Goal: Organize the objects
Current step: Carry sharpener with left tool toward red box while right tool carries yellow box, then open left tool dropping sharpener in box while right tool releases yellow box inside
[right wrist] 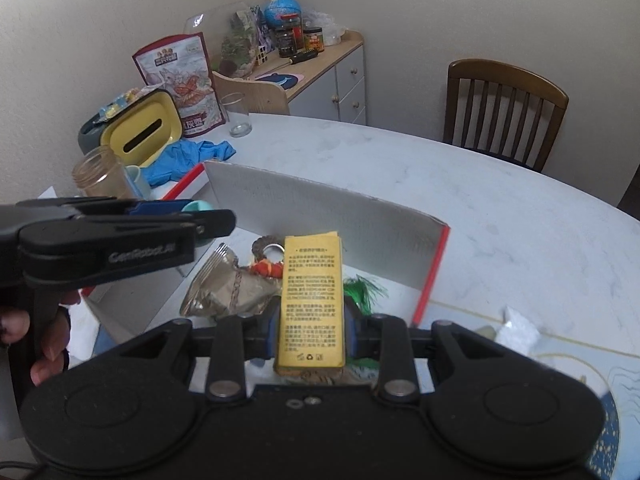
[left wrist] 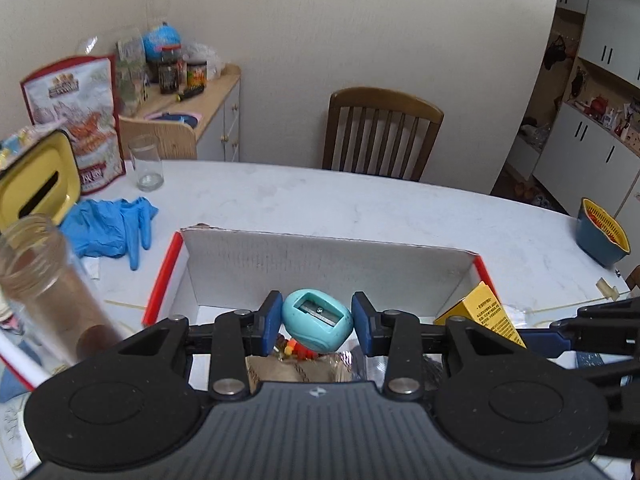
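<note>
Left tongs (left wrist: 316,320) clamp a sharpener (left wrist: 316,320); right tongs (right wrist: 311,330) clamp a yellow carton (right wrist: 312,300), both poised above the box (left wrist: 320,264) below, probably for dropping in.

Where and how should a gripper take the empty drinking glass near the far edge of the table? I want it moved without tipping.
Grip the drinking glass across its straight wall around mid-height, coming in level from the open tabletop side. It stands upright and round, with the printed pouch close behind it.
</note>
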`<state>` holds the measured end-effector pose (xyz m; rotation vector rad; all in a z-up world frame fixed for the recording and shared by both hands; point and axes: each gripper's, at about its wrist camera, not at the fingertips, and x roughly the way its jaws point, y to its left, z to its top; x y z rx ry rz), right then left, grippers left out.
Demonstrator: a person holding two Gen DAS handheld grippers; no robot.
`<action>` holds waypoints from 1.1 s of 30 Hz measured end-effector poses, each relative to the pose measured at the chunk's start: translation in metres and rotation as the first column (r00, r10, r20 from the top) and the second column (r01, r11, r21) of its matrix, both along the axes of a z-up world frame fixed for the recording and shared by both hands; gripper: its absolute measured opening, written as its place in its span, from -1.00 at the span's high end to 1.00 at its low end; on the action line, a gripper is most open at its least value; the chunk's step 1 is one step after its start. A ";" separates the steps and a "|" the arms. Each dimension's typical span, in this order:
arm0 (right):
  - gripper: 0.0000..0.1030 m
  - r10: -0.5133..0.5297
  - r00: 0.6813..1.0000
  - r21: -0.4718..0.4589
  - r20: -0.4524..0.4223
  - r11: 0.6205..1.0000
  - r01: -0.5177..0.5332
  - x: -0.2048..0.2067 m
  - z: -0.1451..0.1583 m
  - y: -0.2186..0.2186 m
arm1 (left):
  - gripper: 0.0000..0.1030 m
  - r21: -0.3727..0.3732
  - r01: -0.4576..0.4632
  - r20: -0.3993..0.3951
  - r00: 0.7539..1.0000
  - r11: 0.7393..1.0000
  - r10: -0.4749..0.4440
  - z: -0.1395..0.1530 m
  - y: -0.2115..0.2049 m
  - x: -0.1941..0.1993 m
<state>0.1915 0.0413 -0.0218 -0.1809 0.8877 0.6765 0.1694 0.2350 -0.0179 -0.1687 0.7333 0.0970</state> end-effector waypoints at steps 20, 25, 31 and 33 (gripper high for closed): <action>0.45 0.008 0.999 -0.125 -0.041 0.992 -0.013 0.047 -0.046 0.044 | 0.28 -0.003 0.027 -0.258 0.966 1.000 -0.027 -0.060 0.012 0.078; 0.45 0.036 0.998 -0.158 -0.047 0.986 -0.043 0.050 -0.050 0.052 | 0.28 -0.007 0.035 -0.301 0.953 0.999 -0.035 -0.070 0.013 0.086; 0.44 0.030 0.997 -0.165 -0.070 0.985 -0.041 0.057 -0.056 0.054 | 0.29 -0.013 0.041 -0.324 0.945 0.999 -0.043 -0.076 0.013 0.090; 0.42 0.025 0.997 -0.175 -0.072 0.984 -0.037 0.058 -0.057 0.054 | 0.29 -0.019 0.040 -0.327 0.944 0.999 -0.044 -0.078 0.014 0.091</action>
